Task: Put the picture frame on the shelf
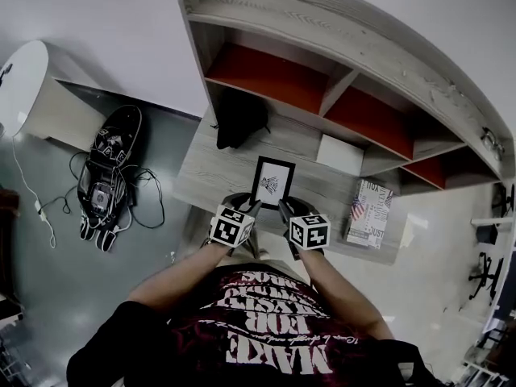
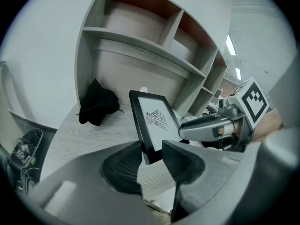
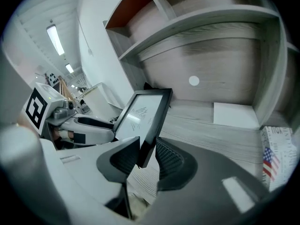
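A black cloth [image 1: 239,119] is seen heaped at the left of the desk [image 1: 201,185], beneath the end wall of the shelf unit, and it is judged to be well out of the way. The left gripper [image 1: 251,210] is clamped on the lower left corner of the picture frame [image 1: 272,181], with only the thin black edge caught between its ribbed pads. The frame is held upright and tilted slightly back, over the front of the desk and between the two grippers; whether its bottom edge touches the wood cannot be told. The right gripper [image 1: 284,210] is closed in the same way on the lower right corner. Because the frame is gripped low and only at its corners, it could be pivoted or slipped out if one side is raised faster than the other, or if the two grips are drawn apart. Further right, a white sheet [image 1: 339,153] and a patterned box [image 1: 369,214] are seen lying on the desk, and neither is judged to be at risk. The shelf [image 1: 347,43], with its red-backed compartments, is set above and behind. The frame's top edge could be knocked against a shelf board if it is not lifted high enough before being pushed in, and the frame could be toppled forward if it is let go while leaning
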Demonstrator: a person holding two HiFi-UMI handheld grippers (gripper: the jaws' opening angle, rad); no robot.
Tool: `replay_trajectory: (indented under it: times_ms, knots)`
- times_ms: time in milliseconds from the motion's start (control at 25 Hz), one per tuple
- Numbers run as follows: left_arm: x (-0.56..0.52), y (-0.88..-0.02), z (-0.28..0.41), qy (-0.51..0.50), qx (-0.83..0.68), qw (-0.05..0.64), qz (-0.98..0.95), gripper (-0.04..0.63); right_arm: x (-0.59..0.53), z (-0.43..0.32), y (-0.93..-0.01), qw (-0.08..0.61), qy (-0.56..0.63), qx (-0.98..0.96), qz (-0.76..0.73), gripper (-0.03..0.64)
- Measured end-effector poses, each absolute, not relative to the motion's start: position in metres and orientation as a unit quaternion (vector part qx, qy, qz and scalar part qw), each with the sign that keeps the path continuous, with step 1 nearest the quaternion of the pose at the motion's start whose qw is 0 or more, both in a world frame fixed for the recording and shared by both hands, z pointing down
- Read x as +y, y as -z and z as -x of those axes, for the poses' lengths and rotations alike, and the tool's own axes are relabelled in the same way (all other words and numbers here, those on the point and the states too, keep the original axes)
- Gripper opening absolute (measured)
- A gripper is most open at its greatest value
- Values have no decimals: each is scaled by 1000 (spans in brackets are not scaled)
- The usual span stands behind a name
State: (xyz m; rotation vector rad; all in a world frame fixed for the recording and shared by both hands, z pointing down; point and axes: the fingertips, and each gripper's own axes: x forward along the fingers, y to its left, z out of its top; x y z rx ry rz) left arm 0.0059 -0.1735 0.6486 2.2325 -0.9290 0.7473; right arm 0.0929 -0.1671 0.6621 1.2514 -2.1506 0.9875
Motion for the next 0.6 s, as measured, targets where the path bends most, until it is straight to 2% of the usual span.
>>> replay_trajectory:
  times_ms: [600]
  knots:
    - [-194, -571, -6, -214, -387, 257, -859, 141, -191, -93, -578, 199, -253, -821, -472, 130]
